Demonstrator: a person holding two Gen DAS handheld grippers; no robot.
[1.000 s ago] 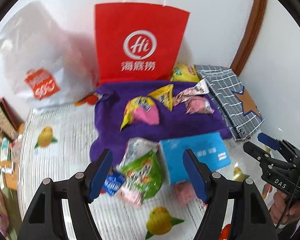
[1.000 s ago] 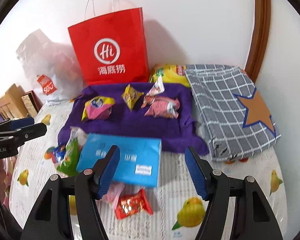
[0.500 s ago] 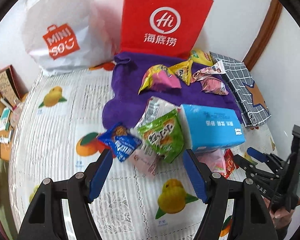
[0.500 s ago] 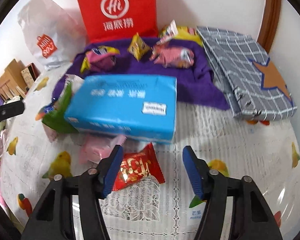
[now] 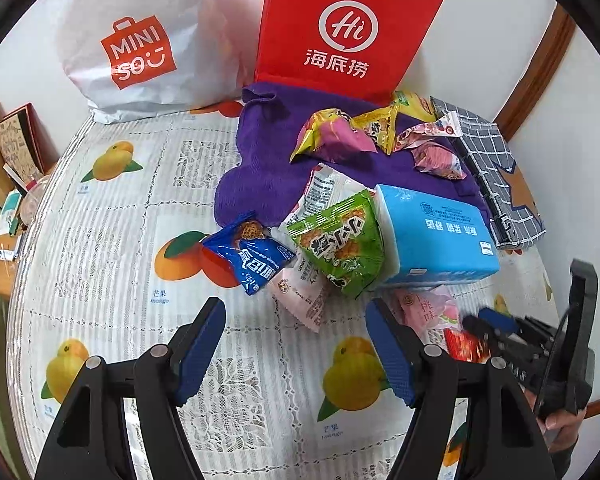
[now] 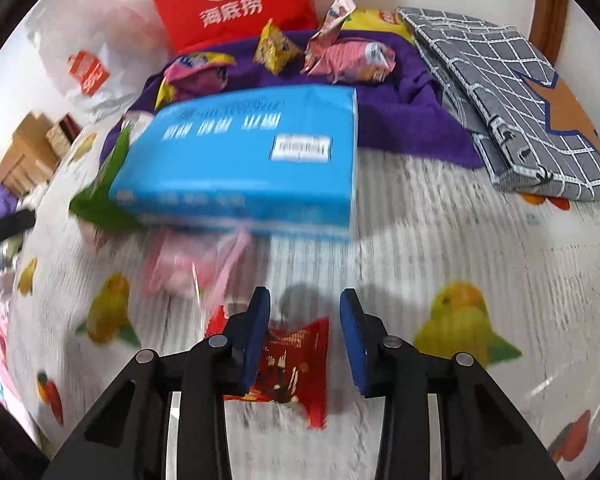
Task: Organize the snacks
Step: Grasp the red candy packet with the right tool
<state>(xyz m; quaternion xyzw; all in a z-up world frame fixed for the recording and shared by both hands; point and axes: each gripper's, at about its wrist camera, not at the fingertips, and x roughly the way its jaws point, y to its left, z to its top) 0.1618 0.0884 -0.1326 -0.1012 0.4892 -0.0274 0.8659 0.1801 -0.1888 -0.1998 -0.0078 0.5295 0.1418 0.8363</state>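
My right gripper (image 6: 305, 294) is low over the tablecloth with its jaws closing around a red snack packet (image 6: 292, 364). The left pad is against the packet; a gap remains at the right pad. In the left wrist view the same gripper (image 5: 496, 320) sits over that red packet (image 5: 462, 344). My left gripper (image 5: 295, 308) is open and holds nothing, just in front of a pile: a blue packet (image 5: 252, 260), a green packet (image 5: 340, 244), a pink-white packet (image 5: 304, 292) and a pink peach packet (image 5: 428, 308).
A blue tissue box (image 5: 436, 236) lies behind the pile. Several snacks rest on a purple towel (image 5: 260, 160). A red paper bag (image 5: 340, 32) and a white bag (image 5: 140, 40) stand at the wall. A grey checked cloth (image 5: 496, 184) lies at the right.
Both grippers have come down toward the table. The right gripper's jaws have narrowed and now straddle the red packet, which lay ahead of them before.
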